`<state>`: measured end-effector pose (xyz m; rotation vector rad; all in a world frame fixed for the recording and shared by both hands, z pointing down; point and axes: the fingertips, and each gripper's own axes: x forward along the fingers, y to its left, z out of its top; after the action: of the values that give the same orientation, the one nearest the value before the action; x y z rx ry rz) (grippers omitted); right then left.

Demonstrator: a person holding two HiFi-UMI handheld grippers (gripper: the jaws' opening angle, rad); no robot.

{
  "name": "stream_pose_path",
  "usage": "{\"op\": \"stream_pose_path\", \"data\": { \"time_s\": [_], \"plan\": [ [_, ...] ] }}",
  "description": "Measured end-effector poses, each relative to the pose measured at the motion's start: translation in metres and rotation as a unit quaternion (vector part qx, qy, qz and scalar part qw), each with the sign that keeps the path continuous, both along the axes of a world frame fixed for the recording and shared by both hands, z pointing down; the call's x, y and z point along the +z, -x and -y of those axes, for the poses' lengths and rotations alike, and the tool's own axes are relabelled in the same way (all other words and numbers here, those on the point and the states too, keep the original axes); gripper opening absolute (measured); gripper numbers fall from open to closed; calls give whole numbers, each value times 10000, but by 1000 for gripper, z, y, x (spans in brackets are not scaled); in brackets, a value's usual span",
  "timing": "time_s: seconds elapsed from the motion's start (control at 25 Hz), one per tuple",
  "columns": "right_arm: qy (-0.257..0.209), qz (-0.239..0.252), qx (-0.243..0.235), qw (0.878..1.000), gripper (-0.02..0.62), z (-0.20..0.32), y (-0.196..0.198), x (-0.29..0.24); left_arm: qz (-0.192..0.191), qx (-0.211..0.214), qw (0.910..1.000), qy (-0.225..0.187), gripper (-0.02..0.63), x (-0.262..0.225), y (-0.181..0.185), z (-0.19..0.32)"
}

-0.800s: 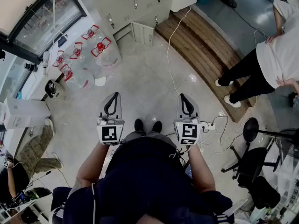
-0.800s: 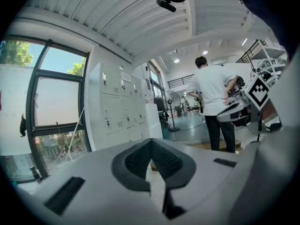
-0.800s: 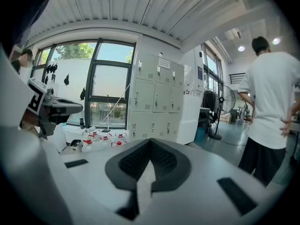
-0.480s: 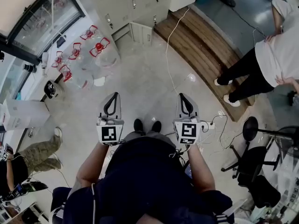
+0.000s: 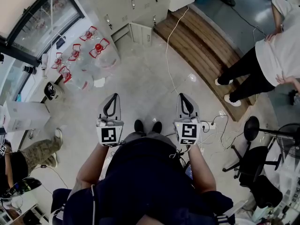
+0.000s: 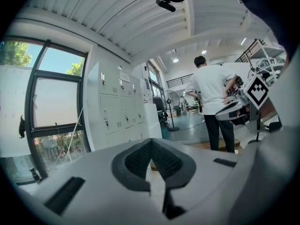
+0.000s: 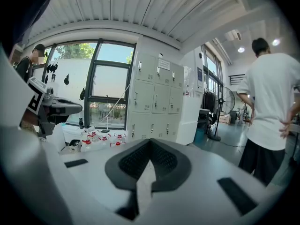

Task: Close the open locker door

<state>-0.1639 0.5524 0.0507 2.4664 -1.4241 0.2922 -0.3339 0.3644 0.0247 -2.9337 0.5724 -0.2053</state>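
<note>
Both hand-held grippers were held out in front of the person, side by side and roughly level, over the bare floor point(image 5: 140, 83).

Left hand-held gripper point(image 5: 114, 96): the left gripper view showed the jaws closed, tips meeting, with nothing between them.

Right hand-held gripper point(image 5: 183, 96): the right gripper view showed the same state, with the jaws brought together and nothing held.

The open locker door point(image 5: 142, 33) belonged to the bottom row of the grey lockers point(image 5: 126, 3) at the far side of the room. It stood swung out from the locker front over the floor. It was ahead of the two grippers and well apart from both, and neither gripper touched it.

Surroundings noted:
- A group of large water bottles point(image 5: 93, 48) with red handles stood on the floor just left of the open door, below the window point(image 5: 42, 18).
- A wooden platform point(image 5: 201, 46) ran from beside the lockers towards the right.
- A white cable point(image 5: 169, 55) trailed across the platform's edge and onto the floor.
- A person in a white shirt point(image 5: 281, 55) and dark trousers stood on the right, at the platform's edge.
- A second person in camouflage trousers point(image 5: 40, 151) was at the lower left.
- A black office chair point(image 5: 253, 163) stood at the lower right, among loose cables.
</note>
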Motion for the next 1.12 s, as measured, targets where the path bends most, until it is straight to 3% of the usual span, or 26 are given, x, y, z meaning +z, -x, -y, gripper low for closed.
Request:
{"op": "stream_pose_path", "data": {
  "time_s": [0.24, 0.32, 0.44, 0.64, 0.72, 0.84, 1.12],
  "plan": [
    [6, -100, 1, 9999, 3, 0, -5, -2, 36, 23, 10000, 8, 5, 0, -3, -1],
    [-14, -82, -91, 9999, 89, 2, -4, -3, 36, 27, 10000, 17, 5, 0, -2, -1],
    [-29, -55, -195, 9998, 153, 4, -3, -5, 52, 23, 10000, 26, 5, 1, -1, 1],
    [-50, -142, -448, 9989, 378, 13, -3, -10, 115, 40, 9999, 17, 5, 3, -2, 4],
    [-58, -164, -538, 9984, 427, 17, -3, -12, 123, 57, 9999, -1, 5, 4, -2, 5],
    [-20, -175, -616, 9979, 471, 24, -3, -13, 92, 70, 9999, 30, 5, 4, -2, 10],
    [56, -109, -760, 9970, 494, 49, -1, -5, -10, 216, 9998, 48, 5, 5, -2, 28]
  ]
}}
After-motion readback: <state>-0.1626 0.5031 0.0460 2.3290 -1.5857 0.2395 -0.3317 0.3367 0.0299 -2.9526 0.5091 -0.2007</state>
